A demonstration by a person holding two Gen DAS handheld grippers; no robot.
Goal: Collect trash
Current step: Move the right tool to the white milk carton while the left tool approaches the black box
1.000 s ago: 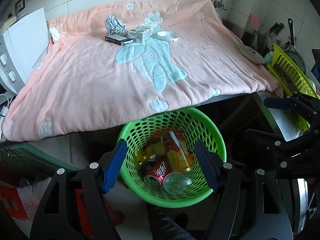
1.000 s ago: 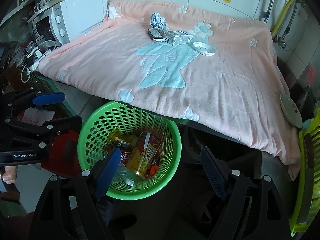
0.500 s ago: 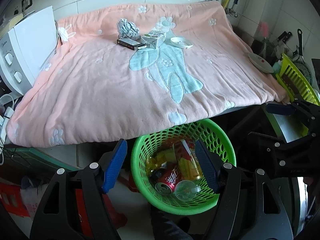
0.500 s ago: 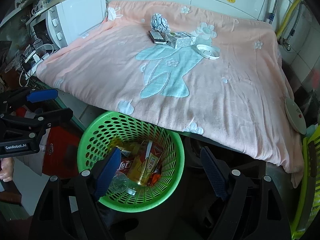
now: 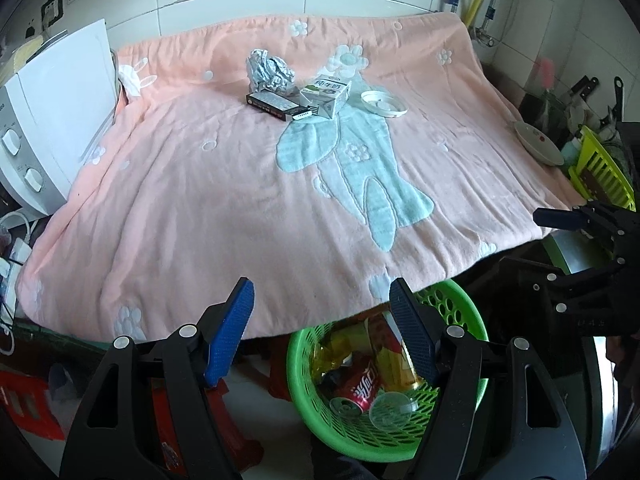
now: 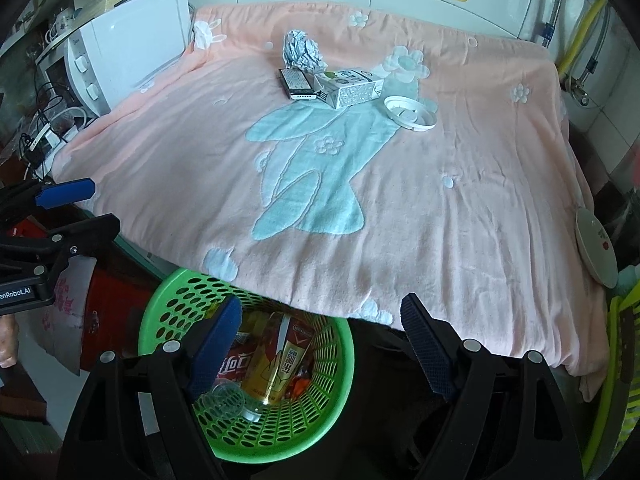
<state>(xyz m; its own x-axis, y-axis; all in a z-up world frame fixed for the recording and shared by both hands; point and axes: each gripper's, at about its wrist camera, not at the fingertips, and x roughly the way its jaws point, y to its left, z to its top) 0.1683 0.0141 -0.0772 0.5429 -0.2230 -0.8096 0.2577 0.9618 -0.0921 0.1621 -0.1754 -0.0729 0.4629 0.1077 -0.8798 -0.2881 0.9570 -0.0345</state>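
Left gripper (image 5: pixel 322 324), right gripper (image 6: pixel 322 334) — agape, empty.

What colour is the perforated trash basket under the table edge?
Bright green basket; clearest in the right wrist view.

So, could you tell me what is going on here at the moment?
A person is clearing trash with two handheld grippers. The left gripper and right gripper are both open and empty. The green basket already holds cans. A foil ball, dark box, milk carton and white lid remain on the pink blanket.
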